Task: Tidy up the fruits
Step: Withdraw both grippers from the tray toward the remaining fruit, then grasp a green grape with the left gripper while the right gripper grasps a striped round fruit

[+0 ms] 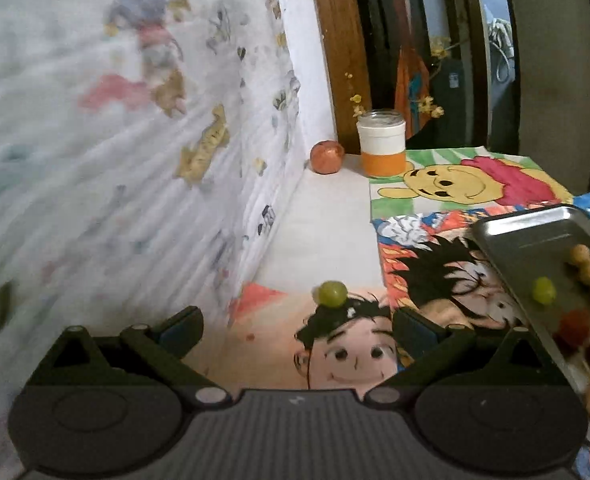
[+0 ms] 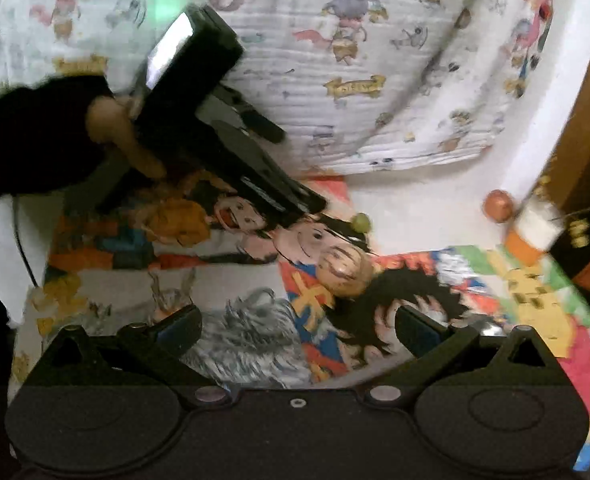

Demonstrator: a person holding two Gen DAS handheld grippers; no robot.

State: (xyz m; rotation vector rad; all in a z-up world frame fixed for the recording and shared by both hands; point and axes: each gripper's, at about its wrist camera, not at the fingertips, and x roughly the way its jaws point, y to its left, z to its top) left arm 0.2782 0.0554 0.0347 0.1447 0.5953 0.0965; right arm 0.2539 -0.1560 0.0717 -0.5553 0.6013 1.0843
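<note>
Near the left edge of the cartoon-printed cloth, a small round green grape lay loose, just ahead of the left gripper, whose jaws stood spread and empty. The right gripper was likewise spread. Any nudge might roll it off, away from the metal tray.

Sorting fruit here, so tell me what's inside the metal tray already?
The metal tray holds one green grape, a tan knobbly piece and blurred red and orange fruit; its right part is out of frame.
</note>
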